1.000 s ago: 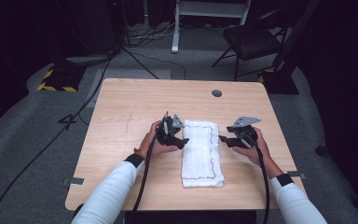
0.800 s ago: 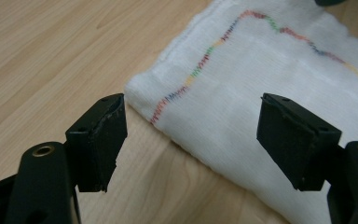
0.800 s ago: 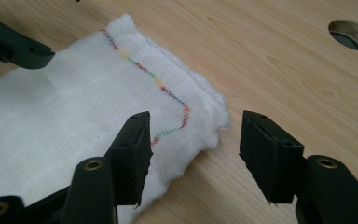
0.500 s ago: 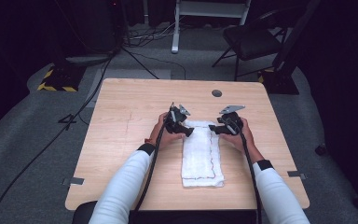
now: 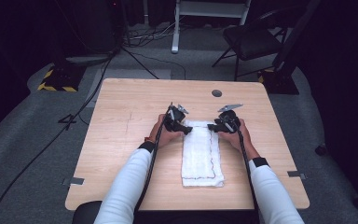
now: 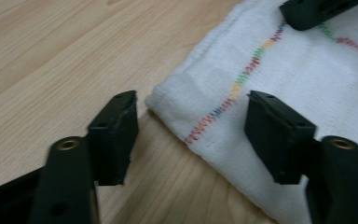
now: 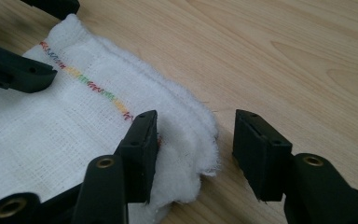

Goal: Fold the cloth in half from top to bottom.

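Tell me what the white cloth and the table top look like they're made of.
The cloth looks like soft woven cotton, matte: an open grid weave, fuzzy layered edges and a multicoloured stitched line. The table top looks like light wood or wood-look laminate with a smooth, faintly shiny finish: long grain streaks show, but which it is can't be told.

One white towel (image 5: 202, 154) on one wooden table (image 5: 121, 140). Two grippers: left gripper (image 5: 187, 130), right gripper (image 5: 210, 126), two black jaws each. One chair (image 5: 251, 42) behind. Two hazard-striped blocks (image 5: 56, 81) on floor.
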Demonstrator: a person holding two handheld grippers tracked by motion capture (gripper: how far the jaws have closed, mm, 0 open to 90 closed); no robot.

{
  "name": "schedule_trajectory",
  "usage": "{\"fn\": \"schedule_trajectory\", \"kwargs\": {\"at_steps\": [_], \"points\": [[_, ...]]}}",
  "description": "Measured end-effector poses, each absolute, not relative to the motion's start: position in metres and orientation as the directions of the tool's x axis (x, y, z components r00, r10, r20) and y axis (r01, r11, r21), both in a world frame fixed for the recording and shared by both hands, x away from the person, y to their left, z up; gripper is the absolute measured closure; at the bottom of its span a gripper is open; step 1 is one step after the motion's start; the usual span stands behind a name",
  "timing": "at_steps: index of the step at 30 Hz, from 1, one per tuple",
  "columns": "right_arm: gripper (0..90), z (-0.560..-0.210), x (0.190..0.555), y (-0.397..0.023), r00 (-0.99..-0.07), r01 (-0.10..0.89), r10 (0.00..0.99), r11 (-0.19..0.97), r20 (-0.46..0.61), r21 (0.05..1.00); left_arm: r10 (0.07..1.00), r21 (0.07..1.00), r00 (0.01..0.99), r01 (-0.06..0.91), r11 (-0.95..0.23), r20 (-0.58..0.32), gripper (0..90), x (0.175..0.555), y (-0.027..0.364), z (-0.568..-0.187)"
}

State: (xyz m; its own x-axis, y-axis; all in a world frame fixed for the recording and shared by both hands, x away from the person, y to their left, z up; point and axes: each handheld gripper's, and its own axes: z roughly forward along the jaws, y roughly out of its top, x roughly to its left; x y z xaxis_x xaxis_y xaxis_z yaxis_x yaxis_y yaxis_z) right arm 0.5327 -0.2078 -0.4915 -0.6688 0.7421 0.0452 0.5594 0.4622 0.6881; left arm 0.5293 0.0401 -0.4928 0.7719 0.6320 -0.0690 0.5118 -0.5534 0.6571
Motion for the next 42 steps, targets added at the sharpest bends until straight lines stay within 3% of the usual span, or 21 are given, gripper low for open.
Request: {"fn": "schedule_trajectory", "kwargs": {"at_steps": [1,3,5,6,11,19,26,42], "points": [[56.5,-0.491,0.533,-0.208,-0.669,0.559,0.742,0.462,0.045,0.688,0.623,0.659,0.779,0.505,-0.557,-0.071,41.9,0.529,0.040,-0.493],[68.3,-0.491,0.531,-0.206,-0.683,0.559,0.727,0.463,0.066,0.687,0.608,0.660,0.789,0.501,-0.559,-0.084,53.2,0.529,0.040,-0.492],[71.2,-0.491,0.531,-0.206,-0.687,0.557,0.724,0.465,0.067,0.688,0.596,0.660,0.797,0.501,-0.559,-0.100,57.2,0.530,0.041,-0.492],[75.9,-0.491,0.530,-0.205,-0.693,0.557,0.716,0.465,0.077,0.688,0.591,0.661,0.799,0.504,-0.556,-0.112,66.9,0.531,0.042,-0.491],[81.0,-0.490,0.529,-0.204,-0.706,0.542,0.705,0.481,0.063,0.688,0.571,0.657,0.810,0.505,-0.559,-0.137,77.0,0.533,0.040,-0.491],[83.8,-0.486,0.532,-0.198,-0.696,0.492,0.718,0.505,-0.029,0.709,0.614,0.660,0.787,0.493,-0.567,-0.061,80.5,0.540,0.033,-0.487],[84.4,-0.460,0.535,-0.194,-0.670,0.420,0.733,0.505,-0.118,0.754,0.647,0.695,0.762,0.455,-0.557,0.020,81.4,0.548,0.030,-0.468],[84.8,-0.426,0.535,-0.188,-0.648,0.343,0.741,0.490,-0.175,0.802,0.669,0.736,0.739,0.412,-0.537,0.075,82.2,0.553,0.035,-0.431]]}}
